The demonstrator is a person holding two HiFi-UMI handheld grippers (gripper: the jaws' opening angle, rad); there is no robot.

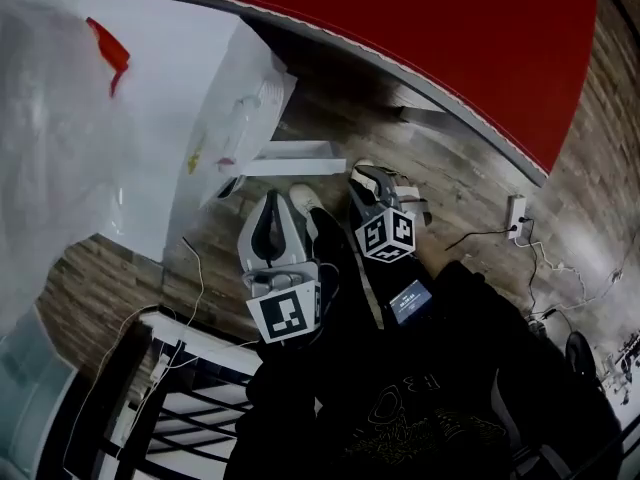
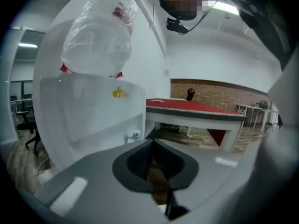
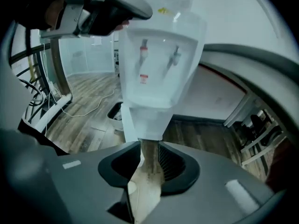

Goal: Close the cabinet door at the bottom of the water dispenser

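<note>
Right tool (image 3: 149, 147) — jaws apart — tilts steeply downward.

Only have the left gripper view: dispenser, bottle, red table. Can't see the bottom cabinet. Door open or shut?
Observer: Open, as far as the head view shows. A white door juts out from the base of the water dispenser over the floor.
Operator: Right tongs?
Observer: The right gripper is open. Its own view shows only floor between the tongs, with the dispenser's lower front beyond the tips.
Operator: Anything on the floor to watch?
Observer: A white power strip lies far to the right in the head view, away from the door.
</note>
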